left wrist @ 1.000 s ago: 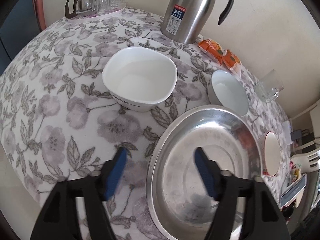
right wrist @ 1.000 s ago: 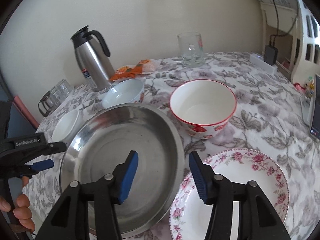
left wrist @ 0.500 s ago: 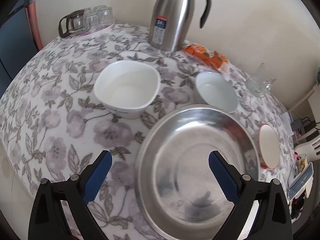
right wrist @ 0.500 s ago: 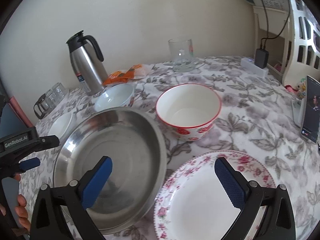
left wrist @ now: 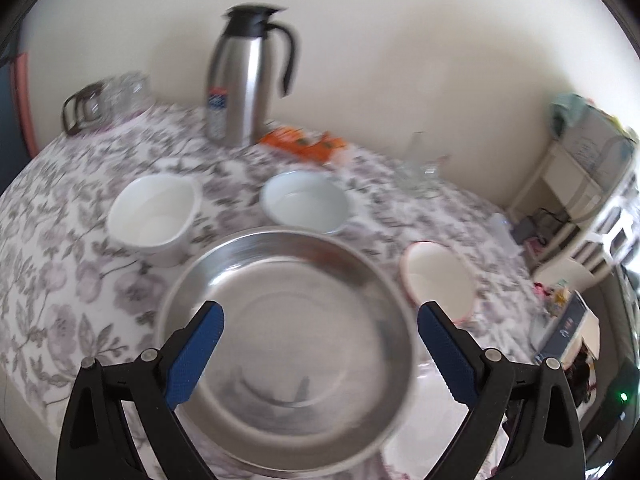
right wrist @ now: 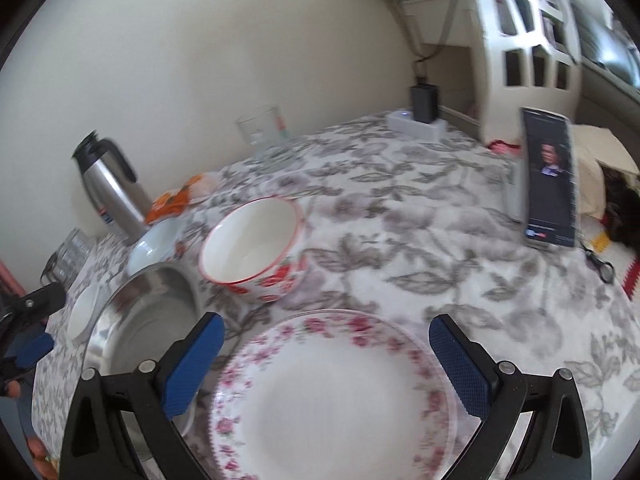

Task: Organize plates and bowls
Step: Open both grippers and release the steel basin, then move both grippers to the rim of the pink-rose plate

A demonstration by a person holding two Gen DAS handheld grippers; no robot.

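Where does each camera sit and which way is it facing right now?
Left wrist: rides on the left tool, looking forward and down over the steel pan toward the wall; its two open fingers show.
Right wrist: rides on the right tool, looking down over the flowered plate; its open fingers show, plus the left tool at the left edge.
Shared: pan, red-rimmed bowl, thermos.

Black tongs [left wrist: 318, 350] with textured blue pads [left wrist: 192, 354], silver screws.

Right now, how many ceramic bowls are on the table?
3: a square white bowl at left, a pale round bowl near the flask, and a red-rimmed bowl beside the floral plate.
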